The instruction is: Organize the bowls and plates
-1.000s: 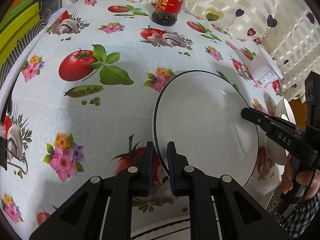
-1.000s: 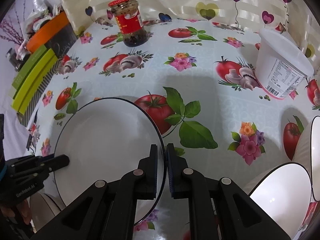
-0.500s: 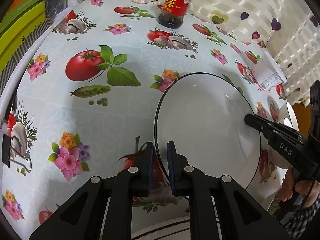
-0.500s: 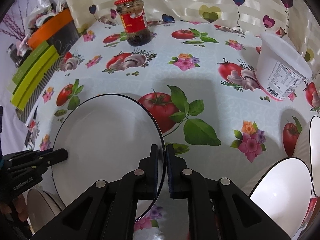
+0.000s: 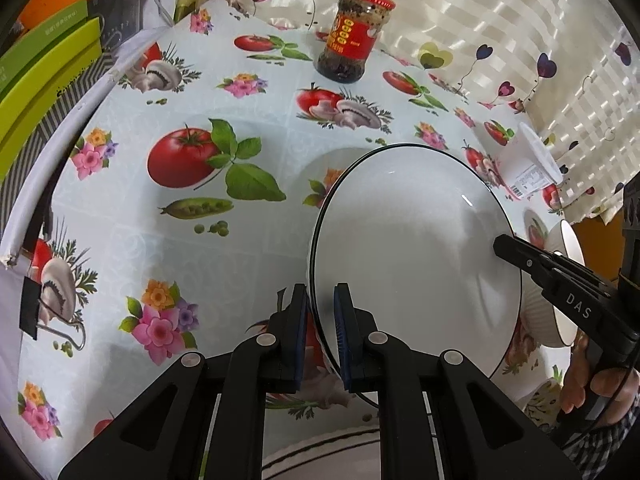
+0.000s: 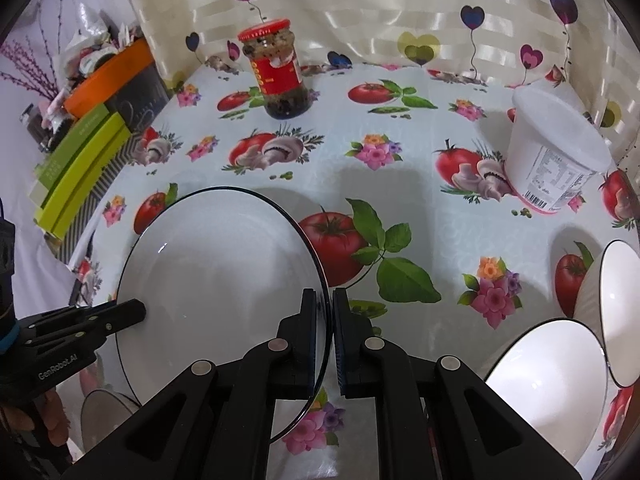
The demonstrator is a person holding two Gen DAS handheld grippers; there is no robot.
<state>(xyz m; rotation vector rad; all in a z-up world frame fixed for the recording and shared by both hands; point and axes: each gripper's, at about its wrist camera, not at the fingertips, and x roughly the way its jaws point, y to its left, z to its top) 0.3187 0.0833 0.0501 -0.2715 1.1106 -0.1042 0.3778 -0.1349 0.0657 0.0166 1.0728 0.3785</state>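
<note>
The plate [image 5: 416, 248] hangs between my two grippers, clear of the table [image 5: 168, 264]; a second ago it sat lower, and now its shadow shows on the cloth behind its far rim, so I judge the lift is under way and the carry to a stack comes next. In the left view it fills the centre right; in the right view it sits at centre left. It is white, shallow, glossy, with a thin dark line round the edge, and looks empty and clean.

My left gripper [image 5: 320, 336] is pinched narrow on the near rim, one blue pad on each face. My right gripper [image 6: 331, 336] is likewise closed tight on the opposite rim [image 6: 320, 280].

Outward from there: two white bowls [image 6: 560, 376] with the same dark edging sit at the lower right of the right view, and another bowl [image 6: 100, 408] peeks out under the plate at lower left. Farther back stand a red-lidded jar [image 6: 276, 76] and a white tub [image 6: 556, 152].
</note>
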